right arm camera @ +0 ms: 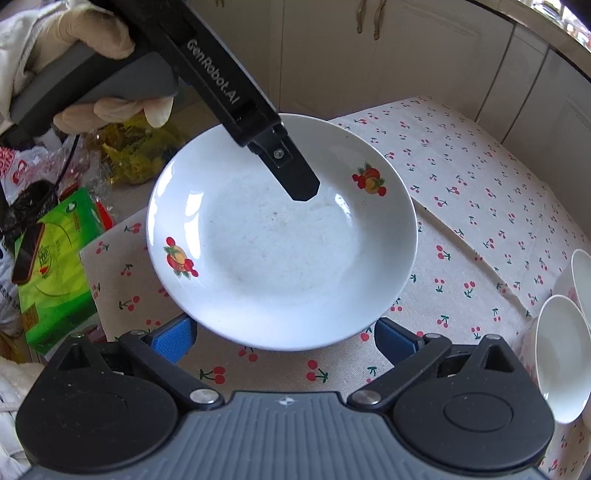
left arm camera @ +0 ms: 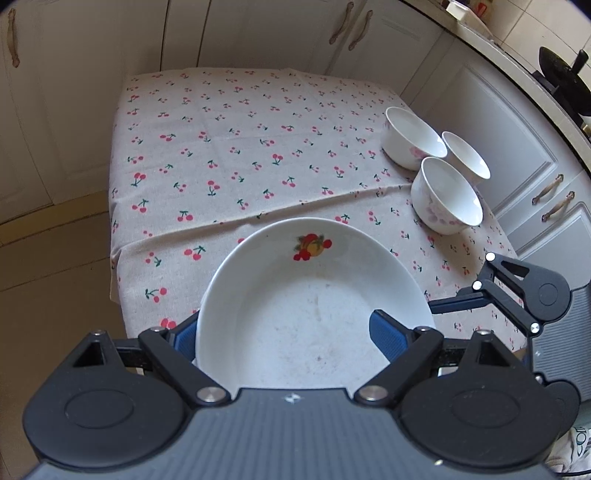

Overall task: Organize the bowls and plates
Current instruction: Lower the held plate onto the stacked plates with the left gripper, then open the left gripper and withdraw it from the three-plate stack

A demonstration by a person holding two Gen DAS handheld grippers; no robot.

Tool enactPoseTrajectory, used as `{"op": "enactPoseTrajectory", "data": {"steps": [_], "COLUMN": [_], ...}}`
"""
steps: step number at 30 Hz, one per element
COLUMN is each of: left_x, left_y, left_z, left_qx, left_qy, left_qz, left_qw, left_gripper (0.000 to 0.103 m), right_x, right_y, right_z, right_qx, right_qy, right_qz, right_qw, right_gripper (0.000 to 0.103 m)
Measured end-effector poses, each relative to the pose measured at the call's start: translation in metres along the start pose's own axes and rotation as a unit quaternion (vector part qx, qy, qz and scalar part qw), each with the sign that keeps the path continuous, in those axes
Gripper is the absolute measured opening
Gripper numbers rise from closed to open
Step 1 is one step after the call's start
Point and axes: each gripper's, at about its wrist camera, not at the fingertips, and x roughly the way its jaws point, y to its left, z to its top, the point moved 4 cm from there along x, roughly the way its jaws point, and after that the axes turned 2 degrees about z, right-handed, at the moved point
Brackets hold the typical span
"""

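A white deep plate with fruit prints [left arm camera: 314,306] is held above the near edge of the cherry-print tablecloth [left arm camera: 229,155]. My left gripper [left arm camera: 284,332] is shut on its near rim, one finger inside the plate and one underneath. In the right wrist view the plate [right arm camera: 280,251] hangs from the left gripper's finger [right arm camera: 295,173]. My right gripper [right arm camera: 284,339] is open just below the plate's near rim, holding nothing. Three white bowls with pink flowers [left arm camera: 447,195] stand close together at the table's right edge.
White cabinets [left arm camera: 258,33] stand behind and to the right of the table. A stove with a black pan [left arm camera: 561,74] is on the counter at far right. A green box [right arm camera: 55,266] and plastic bags [right arm camera: 122,155] lie beside the table's left side.
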Motion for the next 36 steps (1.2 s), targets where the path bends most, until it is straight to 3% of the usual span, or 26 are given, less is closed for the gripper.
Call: {"op": "enactPoseTrajectory", "data": {"steps": [11,19,24,30,36], "left_x": [0.001,0.002,0.005,0.011,0.014], "left_y": [0.004,0.003,-0.005,-0.015,-0.015], "left_z": [0.004,0.005,0.008,0.004,0.003], "left_qx": [-0.004,0.002,0.026,0.059,0.059], "left_qy": [-0.011,-0.007,0.005,0.012,0.006], "left_qz": [-0.018,-0.023,0.013,0.082,0.09], "left_qw": [0.9998,0.9997,0.9996,0.9948,0.9941], "left_gripper": [0.094,0.094,0.094,0.094,0.094], "right_x": [-0.004,-0.02,-0.041,-0.052,-0.059], "right_y": [0.004,0.004,0.001,-0.007,-0.015], "right_z": [0.002,-0.007,-0.016,-0.028,-0.038], "right_qx": [-0.012,0.018,0.062,0.112,0.143], "right_qy": [-0.025,-0.054,-0.092,-0.12,-0.139], "right_qz": [-0.008,-0.007,0.006,0.017,0.03], "right_qw": [1.0,0.998,0.994,0.986,0.979], "right_gripper": [0.103,0.103,0.103,0.103,0.103]}}
